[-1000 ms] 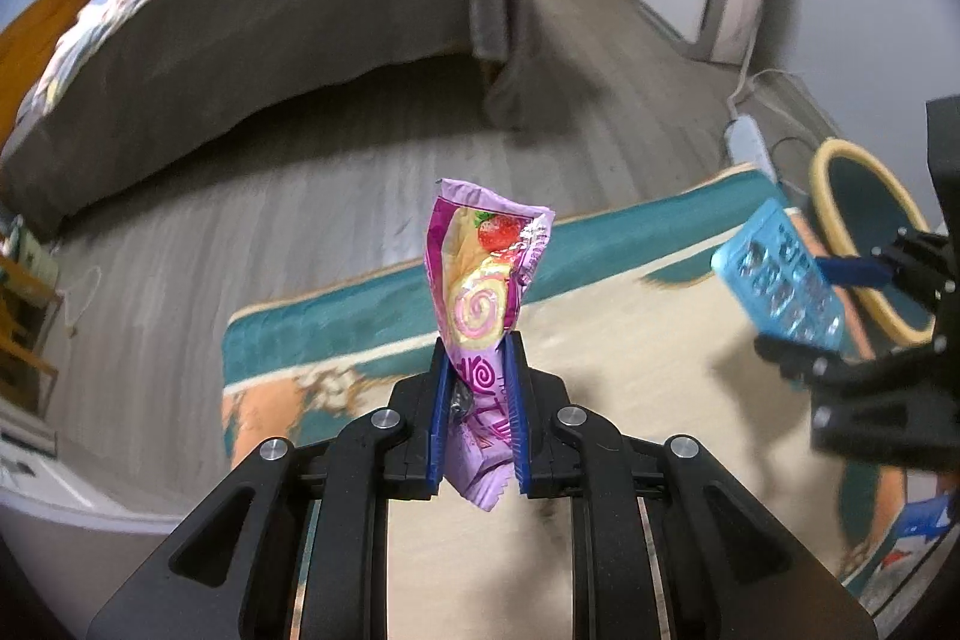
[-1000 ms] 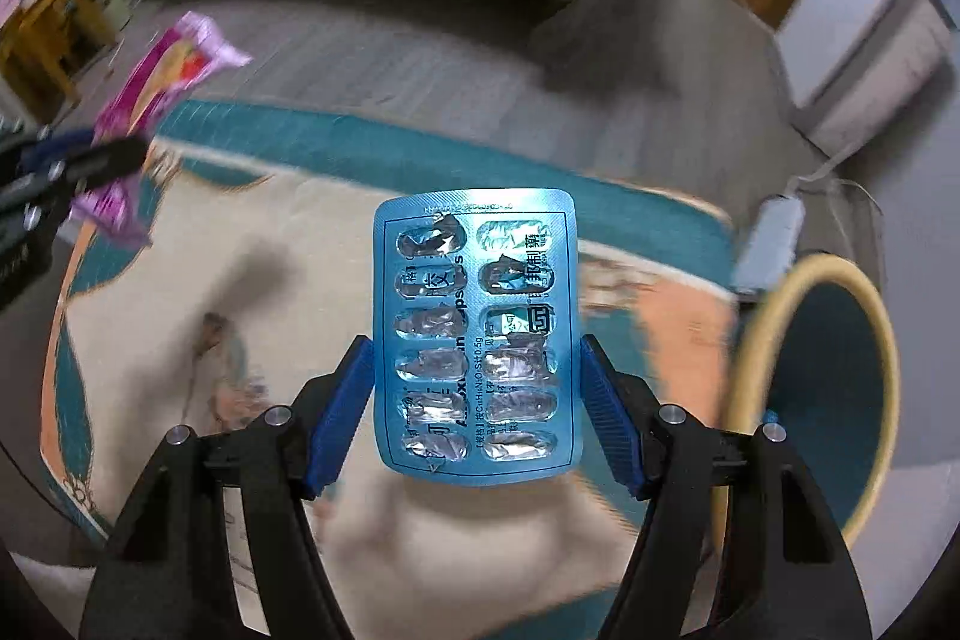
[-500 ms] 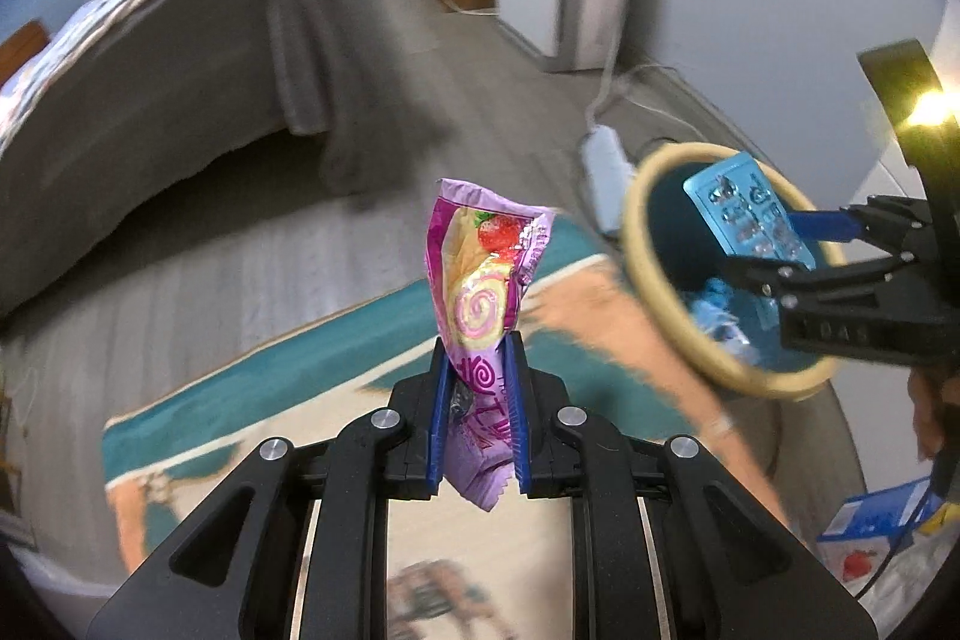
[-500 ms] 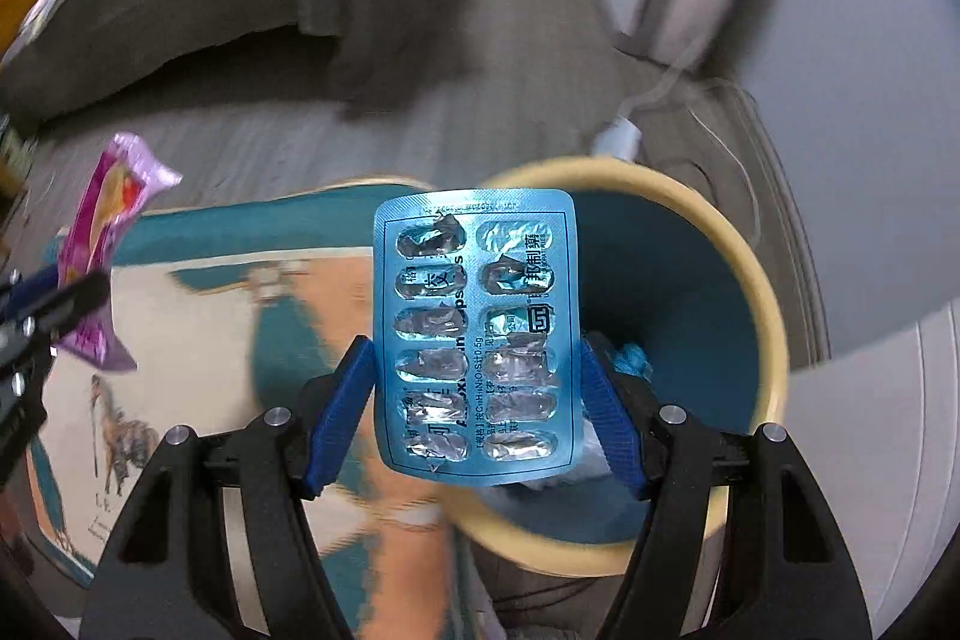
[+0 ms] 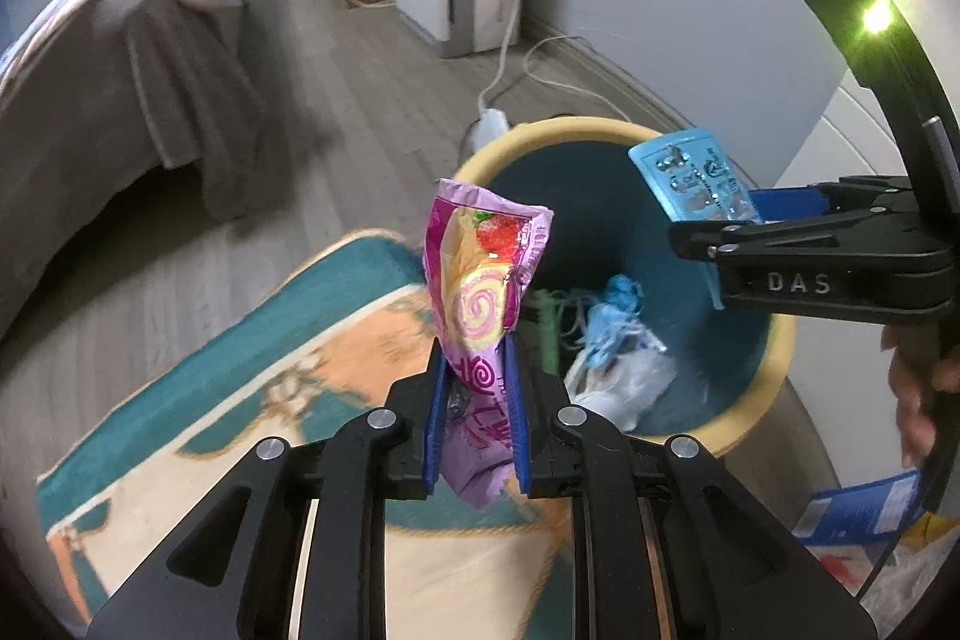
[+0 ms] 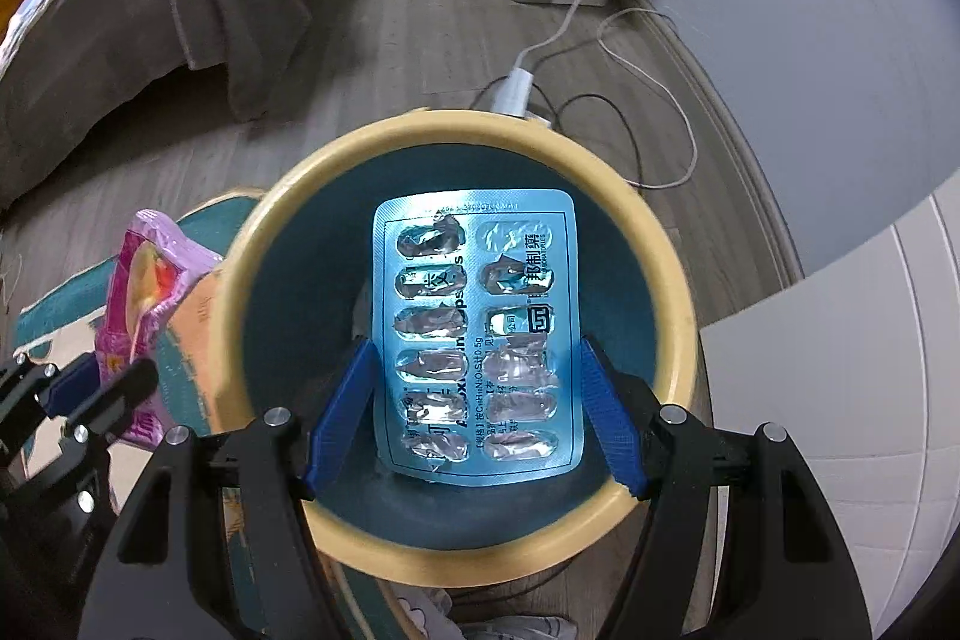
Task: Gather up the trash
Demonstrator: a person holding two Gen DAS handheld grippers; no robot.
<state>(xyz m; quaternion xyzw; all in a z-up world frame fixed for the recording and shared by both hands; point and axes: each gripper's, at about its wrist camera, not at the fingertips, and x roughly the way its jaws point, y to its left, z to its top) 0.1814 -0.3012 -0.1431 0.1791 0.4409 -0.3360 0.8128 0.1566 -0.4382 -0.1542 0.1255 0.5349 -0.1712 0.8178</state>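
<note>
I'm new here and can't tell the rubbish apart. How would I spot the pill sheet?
Find the round bin with the yellow rim and dark teal inside, on the floor beside the rug. Right above its mouth, the right gripper holds the pill sheet: flat, shiny blue, with two rows of burst foil pockets, unlike the crumpled pink wrapper.

Both wrist views look down, sharing the bin (image 5: 624, 130).

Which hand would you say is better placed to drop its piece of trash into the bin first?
Right: its blister pack hangs over the bin opening. The left gripper's pink wrapper sits nearer the rim.
</note>
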